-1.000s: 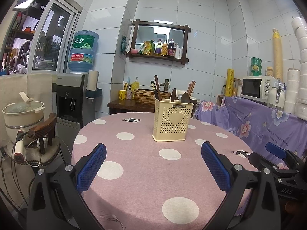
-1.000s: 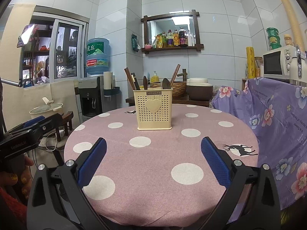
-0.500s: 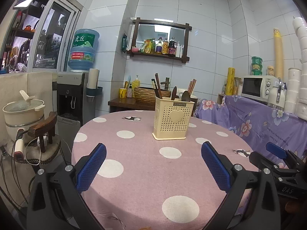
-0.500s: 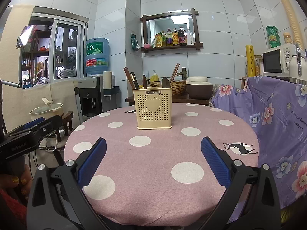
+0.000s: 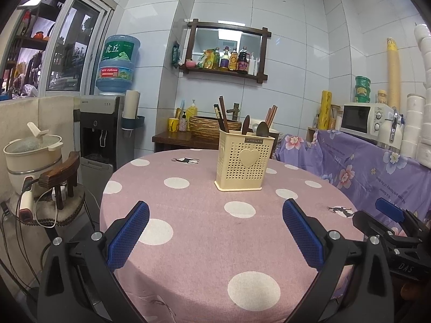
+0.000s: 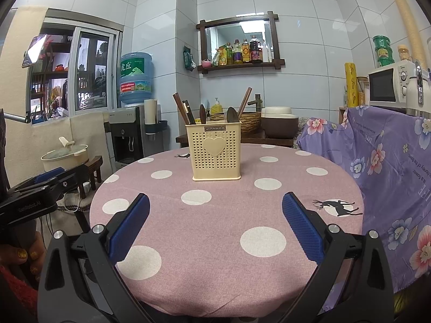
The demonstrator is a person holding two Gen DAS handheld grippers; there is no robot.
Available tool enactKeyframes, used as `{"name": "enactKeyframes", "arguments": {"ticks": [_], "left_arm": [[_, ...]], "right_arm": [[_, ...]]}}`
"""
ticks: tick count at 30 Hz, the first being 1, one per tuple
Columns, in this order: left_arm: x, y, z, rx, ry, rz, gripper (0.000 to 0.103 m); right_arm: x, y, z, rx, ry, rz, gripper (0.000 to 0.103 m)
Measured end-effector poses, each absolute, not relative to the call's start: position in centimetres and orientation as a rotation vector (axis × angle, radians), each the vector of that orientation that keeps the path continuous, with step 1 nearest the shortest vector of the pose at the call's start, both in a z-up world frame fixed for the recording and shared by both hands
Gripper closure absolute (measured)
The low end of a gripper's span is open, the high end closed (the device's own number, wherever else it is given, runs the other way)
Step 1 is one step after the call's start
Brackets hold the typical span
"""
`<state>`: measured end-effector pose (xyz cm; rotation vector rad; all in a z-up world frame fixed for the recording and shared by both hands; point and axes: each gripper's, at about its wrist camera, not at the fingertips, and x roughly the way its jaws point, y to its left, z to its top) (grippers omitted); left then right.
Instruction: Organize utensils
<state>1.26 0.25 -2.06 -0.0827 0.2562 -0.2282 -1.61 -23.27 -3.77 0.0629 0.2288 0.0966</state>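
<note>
A cream perforated utensil holder [image 5: 243,161] with a heart on its front stands upright near the middle of the round pink polka-dot table [image 5: 210,245]. It also shows in the right wrist view [image 6: 216,152]. Dark chopsticks [image 6: 183,109], wooden spoons [image 6: 231,115] and more chopsticks stick out of it. My left gripper [image 5: 215,231] is open and empty, low over the table's near edge. My right gripper [image 6: 215,226] is open and empty, also near the front edge. Each gripper shows at the side of the other's view.
A water dispenser [image 5: 103,132] and a stool with a cream pot [image 5: 32,150] stand left of the table. A purple floral cloth [image 6: 388,167] covers a counter with a microwave [image 5: 363,119] at the right. A wooden side table with a basket [image 5: 207,127] is behind.
Both grippers have drifted slightly lower and back; the holder sits a little higher in view. Nothing was grasped or released.
</note>
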Motion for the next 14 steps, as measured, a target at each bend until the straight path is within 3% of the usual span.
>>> {"name": "enactKeyframes", "arguments": {"ticks": [14], "left_arm": [[1.59, 0.06, -2.19, -0.069, 0.282, -0.204, 0.005]], "right_arm": [[-1.52, -23.34, -3.94, 0.065, 0.233, 0.092, 0.006]]}}
